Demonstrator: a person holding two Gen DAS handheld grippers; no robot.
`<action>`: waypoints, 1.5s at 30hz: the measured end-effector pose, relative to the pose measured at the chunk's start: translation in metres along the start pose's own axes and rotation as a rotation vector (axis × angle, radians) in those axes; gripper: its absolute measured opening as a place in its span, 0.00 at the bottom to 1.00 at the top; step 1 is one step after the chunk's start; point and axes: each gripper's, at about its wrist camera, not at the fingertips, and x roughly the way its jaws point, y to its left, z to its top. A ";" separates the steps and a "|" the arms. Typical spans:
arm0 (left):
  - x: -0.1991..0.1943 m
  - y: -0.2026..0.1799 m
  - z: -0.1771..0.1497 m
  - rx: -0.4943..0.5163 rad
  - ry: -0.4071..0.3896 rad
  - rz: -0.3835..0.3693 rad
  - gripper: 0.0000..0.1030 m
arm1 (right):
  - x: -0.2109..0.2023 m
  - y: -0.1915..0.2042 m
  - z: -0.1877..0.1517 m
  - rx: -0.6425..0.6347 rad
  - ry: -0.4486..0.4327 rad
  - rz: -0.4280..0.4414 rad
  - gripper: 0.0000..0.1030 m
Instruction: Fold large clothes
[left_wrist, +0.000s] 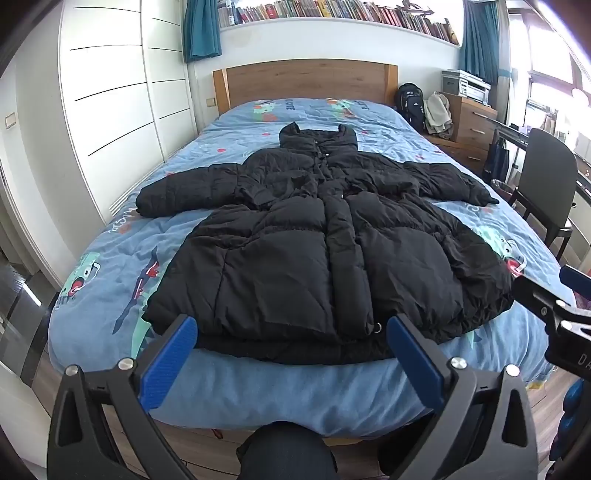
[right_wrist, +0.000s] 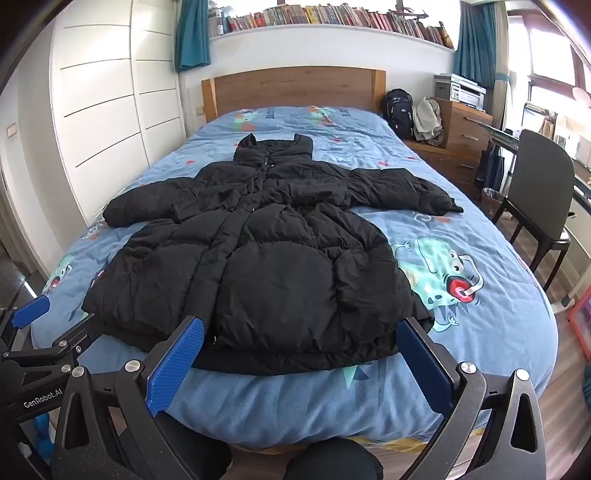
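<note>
A large black puffer coat (left_wrist: 314, 243) lies flat and face up on the bed, sleeves spread out to both sides, collar toward the headboard, hem at the near edge. It also shows in the right wrist view (right_wrist: 258, 266). My left gripper (left_wrist: 291, 332) is open and empty, held just short of the hem, left of its middle. My right gripper (right_wrist: 301, 336) is open and empty, just short of the hem's right part. The right gripper also shows at the right edge of the left wrist view (left_wrist: 554, 306), and the left gripper at the left edge of the right wrist view (right_wrist: 33, 332).
The bed (left_wrist: 110, 266) has a blue cartoon-print cover and a wooden headboard (left_wrist: 306, 81). White wardrobe doors (left_wrist: 110, 92) stand on the left. A dark chair (right_wrist: 539, 177), a wooden drawer unit (right_wrist: 461, 129) and a black backpack (right_wrist: 399, 107) stand on the right.
</note>
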 end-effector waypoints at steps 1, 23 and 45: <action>0.000 0.000 0.000 0.001 -0.010 -0.001 1.00 | 0.000 0.000 0.000 0.000 -0.001 0.000 0.99; -0.016 0.011 0.015 -0.008 -0.039 0.015 1.00 | -0.008 -0.001 0.010 0.003 -0.010 -0.020 0.99; -0.003 0.027 0.009 -0.044 -0.019 -0.007 1.00 | 0.000 0.016 0.012 -0.031 -0.003 -0.041 0.99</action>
